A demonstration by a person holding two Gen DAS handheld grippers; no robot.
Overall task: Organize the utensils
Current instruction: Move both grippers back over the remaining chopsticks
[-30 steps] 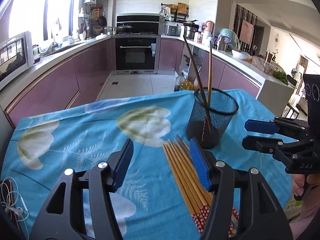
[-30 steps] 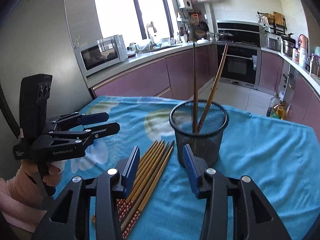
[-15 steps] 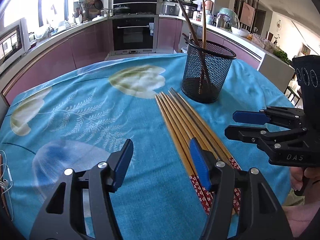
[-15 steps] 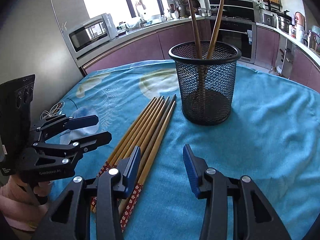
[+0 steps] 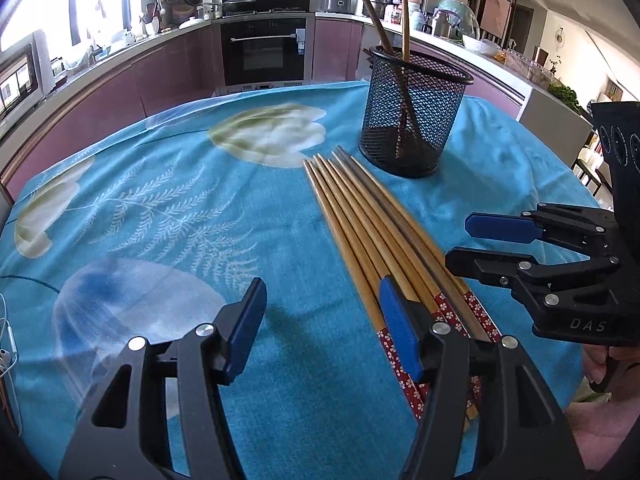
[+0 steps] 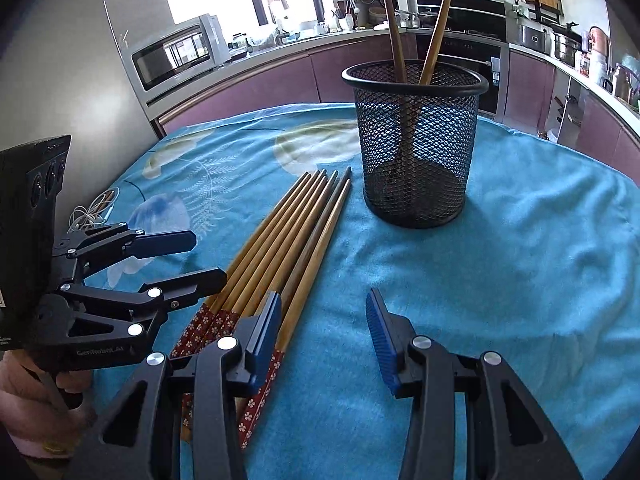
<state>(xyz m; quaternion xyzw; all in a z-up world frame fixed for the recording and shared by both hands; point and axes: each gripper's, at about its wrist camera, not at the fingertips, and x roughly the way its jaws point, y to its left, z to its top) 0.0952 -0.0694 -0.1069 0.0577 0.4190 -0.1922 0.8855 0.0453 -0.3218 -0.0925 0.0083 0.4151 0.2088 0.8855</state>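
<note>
Several wooden chopsticks [image 5: 368,228] with red flowered ends lie side by side on the blue tablecloth [image 5: 160,208]; they also show in the right wrist view [image 6: 288,236]. A black mesh cup [image 5: 414,112] stands upright beyond their tips and holds two chopsticks [image 5: 405,20]; it also shows in the right wrist view [image 6: 416,140]. My left gripper [image 5: 322,326] is open and empty, low over the cloth just left of the chopsticks' red ends. My right gripper [image 6: 324,334] is open and empty, just right of those ends. Each gripper shows in the other's view [image 5: 480,246] [image 6: 188,258].
A white earphone cable [image 6: 90,212] lies at the table's left edge. Behind the table run kitchen counters with purple cabinets, an oven [image 5: 264,54] and a microwave [image 6: 176,54].
Both grippers have come down and forward toward the table. The cup and the chopsticks now look larger and nearer. Both stay open. The chopsticks have not moved.
</note>
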